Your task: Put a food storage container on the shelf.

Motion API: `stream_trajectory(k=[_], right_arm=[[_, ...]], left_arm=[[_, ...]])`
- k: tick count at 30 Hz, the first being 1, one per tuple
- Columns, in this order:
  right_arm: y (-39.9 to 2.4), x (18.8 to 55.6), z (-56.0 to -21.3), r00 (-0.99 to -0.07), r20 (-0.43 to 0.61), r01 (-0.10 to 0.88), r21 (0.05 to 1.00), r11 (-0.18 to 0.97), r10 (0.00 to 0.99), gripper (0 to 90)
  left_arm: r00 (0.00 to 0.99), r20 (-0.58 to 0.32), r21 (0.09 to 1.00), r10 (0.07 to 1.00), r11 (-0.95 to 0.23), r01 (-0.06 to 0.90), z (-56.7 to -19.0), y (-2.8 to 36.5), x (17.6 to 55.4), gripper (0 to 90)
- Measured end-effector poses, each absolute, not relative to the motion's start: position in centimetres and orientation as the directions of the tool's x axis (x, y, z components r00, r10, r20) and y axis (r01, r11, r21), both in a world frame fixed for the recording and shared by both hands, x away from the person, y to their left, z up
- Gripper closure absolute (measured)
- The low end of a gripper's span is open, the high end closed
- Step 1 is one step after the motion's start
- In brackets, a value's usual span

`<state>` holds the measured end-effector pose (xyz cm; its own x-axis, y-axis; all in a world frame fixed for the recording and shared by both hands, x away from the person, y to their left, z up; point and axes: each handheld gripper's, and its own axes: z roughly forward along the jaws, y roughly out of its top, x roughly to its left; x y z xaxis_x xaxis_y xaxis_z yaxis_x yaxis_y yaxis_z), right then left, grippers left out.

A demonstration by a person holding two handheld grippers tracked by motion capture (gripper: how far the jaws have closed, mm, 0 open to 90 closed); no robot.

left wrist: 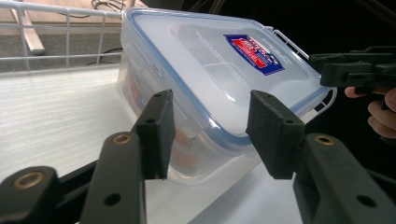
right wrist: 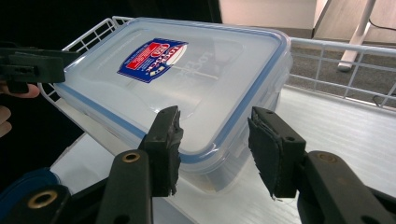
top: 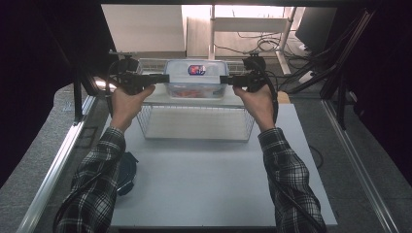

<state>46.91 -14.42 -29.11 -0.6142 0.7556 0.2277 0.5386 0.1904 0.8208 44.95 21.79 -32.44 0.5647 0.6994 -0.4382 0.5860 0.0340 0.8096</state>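
A clear plastic food box point(top: 196, 77) with a blue-rimmed lid and a red and blue sticker point(top: 197, 70) rests on a white surface inside a white wire basket point(top: 194, 124). Something orange-red shows through the box's wall. My left gripper point(top: 166, 77) is at the box's left end, open, and the box's near edge point(left wrist: 219, 135) lies between its pads point(left wrist: 156, 130). My right gripper point(top: 223, 79) is at the right end, open too, with the lid's edge point(right wrist: 219, 135) between its pads point(right wrist: 268, 149). Neither gripper's pads press the box.
The basket stands at the far middle of a white table point(top: 214, 184). A dark blue object point(top: 127, 172) lies on the table's left side, under the left forearm. Dark frame posts point(top: 77, 97) and cables point(top: 311, 58) flank the table.
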Motion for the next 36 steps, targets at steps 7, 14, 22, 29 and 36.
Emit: stream_trajectory(k=[7,14,22,29,36], right_arm=[[-14.1,46.3,-28.9,-0.623,0.203,0.531,0.819,0.218,0.755,54.0],[-14.3,46.3,-29.0,-0.624,0.221,0.538,0.817,0.207,0.749,53.8],[-14.4,46.0,-29.0,-0.617,0.236,0.55,0.812,0.197,0.751,53.8],[-14.7,45.6,-29.1,-0.626,0.229,0.528,0.828,0.189,0.745,41.6],[-15.4,44.0,-29.6,-0.68,0.215,0.468,0.863,0.19,0.701,27.0]], left_arm=[[0.566,-0.447,0.803,0.693,0.032,0.596,-32.4,21.9,44.5,51.6],[0.577,-0.438,0.805,0.689,0.014,0.593,-32.3,21.9,44.3,51.0],[0.575,-0.432,0.806,0.695,0.011,0.592,-32.3,21.8,44.5,50.9],[0.604,-0.35,0.848,0.716,-0.033,0.53,-31.7,21.1,43.6,40.1],[0.644,-0.28,0.874,0.711,-0.088,0.478,-31.4,20.5,41.8,24.5]])
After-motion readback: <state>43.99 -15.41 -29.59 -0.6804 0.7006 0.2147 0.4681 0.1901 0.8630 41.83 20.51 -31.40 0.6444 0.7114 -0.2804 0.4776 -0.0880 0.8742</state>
